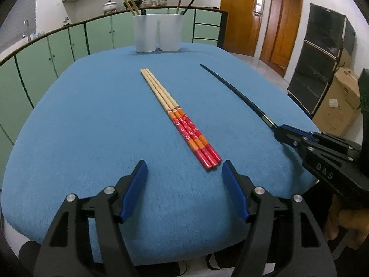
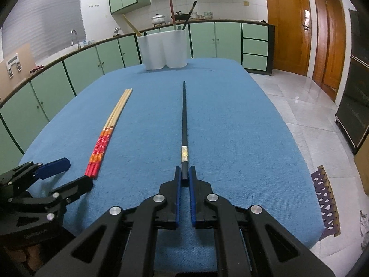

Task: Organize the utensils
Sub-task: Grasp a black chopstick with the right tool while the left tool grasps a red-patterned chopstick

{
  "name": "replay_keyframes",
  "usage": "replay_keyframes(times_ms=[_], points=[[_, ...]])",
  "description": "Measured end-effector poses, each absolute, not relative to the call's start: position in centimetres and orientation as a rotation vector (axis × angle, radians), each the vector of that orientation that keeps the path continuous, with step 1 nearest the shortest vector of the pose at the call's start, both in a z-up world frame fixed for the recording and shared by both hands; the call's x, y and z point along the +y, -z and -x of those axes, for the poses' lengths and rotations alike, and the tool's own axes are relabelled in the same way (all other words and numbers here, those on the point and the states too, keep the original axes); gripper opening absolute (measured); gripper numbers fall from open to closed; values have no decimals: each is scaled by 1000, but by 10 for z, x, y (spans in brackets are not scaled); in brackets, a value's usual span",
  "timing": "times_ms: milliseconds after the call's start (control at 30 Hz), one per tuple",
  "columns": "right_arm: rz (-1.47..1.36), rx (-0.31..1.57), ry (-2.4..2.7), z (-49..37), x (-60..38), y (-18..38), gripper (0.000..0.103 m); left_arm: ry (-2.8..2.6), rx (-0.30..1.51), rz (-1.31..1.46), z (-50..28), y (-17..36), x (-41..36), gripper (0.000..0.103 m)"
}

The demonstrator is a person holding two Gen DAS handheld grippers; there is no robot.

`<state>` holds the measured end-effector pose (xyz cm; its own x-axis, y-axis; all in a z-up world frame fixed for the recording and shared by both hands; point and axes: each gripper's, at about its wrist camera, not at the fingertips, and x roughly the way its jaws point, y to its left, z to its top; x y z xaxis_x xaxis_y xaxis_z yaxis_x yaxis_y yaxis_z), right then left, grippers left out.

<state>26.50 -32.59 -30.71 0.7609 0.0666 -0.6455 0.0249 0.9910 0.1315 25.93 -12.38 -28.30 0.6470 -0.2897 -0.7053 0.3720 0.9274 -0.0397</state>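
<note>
Three red-and-tan chopsticks [image 1: 180,116] lie side by side on the blue tablecloth [image 1: 92,120]; they also show in the right wrist view [image 2: 108,131]. My left gripper [image 1: 184,170] is open, just short of their red ends. My right gripper [image 2: 184,175] is shut on the thick end of a black chopstick [image 2: 184,120], which points at the white two-part holder [image 2: 165,49]. In the left wrist view the right gripper [image 1: 280,132] holds that black chopstick [image 1: 233,87] at the right. The holder [image 1: 158,32] has several chopsticks standing in it.
Green kitchen cabinets [image 1: 57,53] curve behind the table. Wooden doors [image 2: 288,23] and a tiled floor [image 2: 299,106] lie to the right. A cardboard box [image 1: 341,101] and a dark cabinet [image 1: 322,53] stand at the right. A purple mat [image 2: 327,196] lies by the table's right edge.
</note>
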Motion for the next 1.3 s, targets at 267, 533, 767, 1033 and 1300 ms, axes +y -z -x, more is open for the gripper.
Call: replay_keyframes(times_ms=[267, 533, 767, 1033, 1300], points=[[-134, 707, -27, -265, -325, 307, 7, 359, 803, -56, -262, 279, -103, 58], [-124, 709, -32, -267, -322, 306, 7, 301, 792, -53, -265, 280, -96, 58], [-104, 709, -44, -274, -315, 306, 7, 317, 784, -68, -270, 280, -100, 61], [-66, 694, -31, -275, -309, 308, 8, 273, 743, -20, -282, 283, -90, 7], [-27, 672, -52, -272, -299, 307, 8, 144, 717, 28, -271, 283, -70, 5]])
